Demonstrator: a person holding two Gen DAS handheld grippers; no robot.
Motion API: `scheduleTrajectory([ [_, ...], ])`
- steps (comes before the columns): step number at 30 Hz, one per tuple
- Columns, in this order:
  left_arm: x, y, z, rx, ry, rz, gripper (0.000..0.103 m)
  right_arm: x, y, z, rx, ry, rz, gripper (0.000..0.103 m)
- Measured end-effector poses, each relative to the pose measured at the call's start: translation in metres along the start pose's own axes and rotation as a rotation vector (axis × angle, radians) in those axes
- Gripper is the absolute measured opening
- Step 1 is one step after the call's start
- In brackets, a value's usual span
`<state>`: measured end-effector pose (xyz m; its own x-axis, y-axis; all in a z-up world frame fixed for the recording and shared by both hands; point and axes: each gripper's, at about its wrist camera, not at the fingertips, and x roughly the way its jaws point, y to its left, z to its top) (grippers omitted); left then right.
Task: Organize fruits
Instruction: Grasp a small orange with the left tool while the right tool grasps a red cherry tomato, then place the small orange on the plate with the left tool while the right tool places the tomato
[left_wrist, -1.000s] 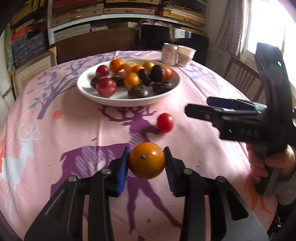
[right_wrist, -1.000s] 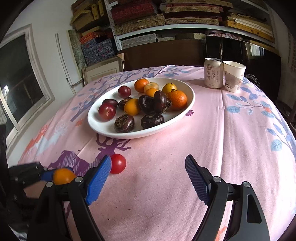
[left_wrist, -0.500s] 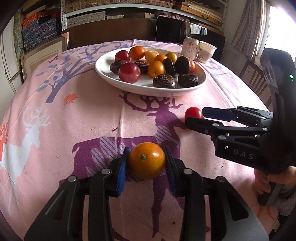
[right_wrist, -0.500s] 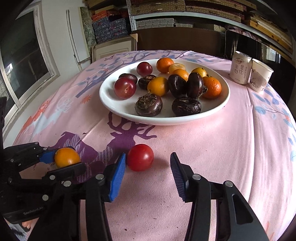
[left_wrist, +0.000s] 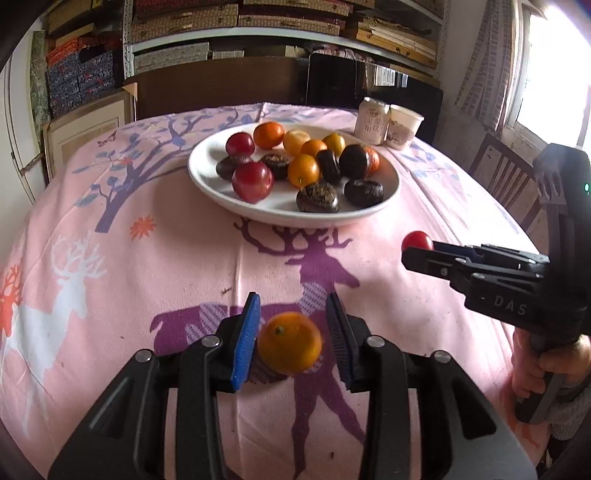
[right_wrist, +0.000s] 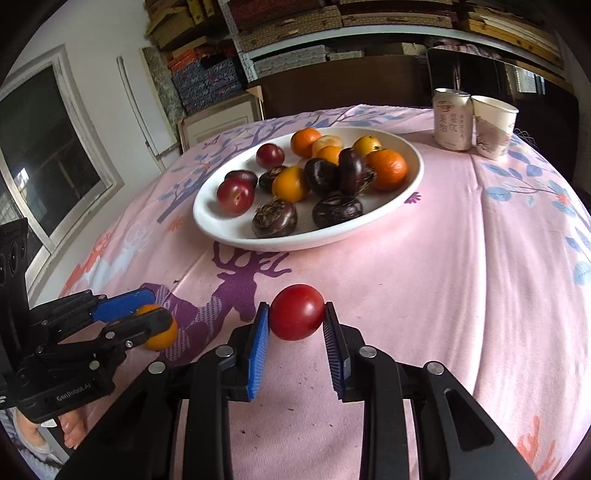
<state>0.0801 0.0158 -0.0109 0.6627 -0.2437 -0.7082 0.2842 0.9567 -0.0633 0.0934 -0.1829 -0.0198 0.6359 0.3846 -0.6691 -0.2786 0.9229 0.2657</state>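
Your left hand-held gripper (left_wrist: 291, 345) is clenched on the small round orange citrus fruit (left_wrist: 289, 342), low in the centre of its frame. Your right hand-held gripper (right_wrist: 296, 345) is closing its blue pads onto the smooth round red fruit (right_wrist: 297, 312), which sits between them, low centre, over the pink deer-print cloth on the desk (right_wrist: 443, 280). The grip lands near the pad tips, so the red fruit could squirt out and roll. The white oval plate of mixed fruit (right_wrist: 369, 230) is crowded; careless drops could knock others off.
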Motion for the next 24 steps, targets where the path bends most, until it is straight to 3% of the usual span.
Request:
scheduleTrajectory([
  [5, -0.007, 0.002, 0.046, 0.003, -0.061, 0.008, 0.036, -0.029, -0.007, 0.016, 0.017, -0.135, -0.012, 0.029],
  [9, 0.0, 0.005, 0.068, -0.018, -0.078, -0.016, 0.036, -0.029, -0.014, 0.044, 0.038, -0.152, -0.021, 0.029],
  [10, -0.004, 0.005, 0.065, -0.02, -0.083, -0.036, 0.036, -0.027, -0.016, 0.05, 0.046, -0.157, -0.025, 0.029],
  [12, -0.011, 0.005, 0.048, 0.009, -0.069, -0.04, 0.047, -0.024, -0.021, 0.053, 0.066, -0.171, -0.009, 0.029],
  [13, -0.014, 0.006, 0.036, 0.022, -0.058, -0.032, 0.062, -0.02, -0.024, 0.051, 0.079, -0.169, 0.003, 0.029],
  [14, -0.017, 0.007, 0.025, 0.032, -0.049, -0.025, 0.072, -0.015, -0.028, 0.049, 0.09, -0.151, 0.007, 0.029],
  [17, -0.016, 0.009, -0.005, 0.06, 0.0, -0.014, 0.073, -0.001, -0.037, 0.044, 0.131, -0.08, 0.033, 0.029],
  [22, 0.004, 0.003, -0.021, 0.094, 0.076, -0.024, 0.071, -0.001, -0.037, 0.041, 0.134, -0.077, 0.024, 0.03],
  [24, 0.011, -0.003, -0.023, 0.118, 0.098, -0.032, 0.057, 0.0, -0.039, 0.04, 0.138, -0.072, 0.026, 0.03],
])
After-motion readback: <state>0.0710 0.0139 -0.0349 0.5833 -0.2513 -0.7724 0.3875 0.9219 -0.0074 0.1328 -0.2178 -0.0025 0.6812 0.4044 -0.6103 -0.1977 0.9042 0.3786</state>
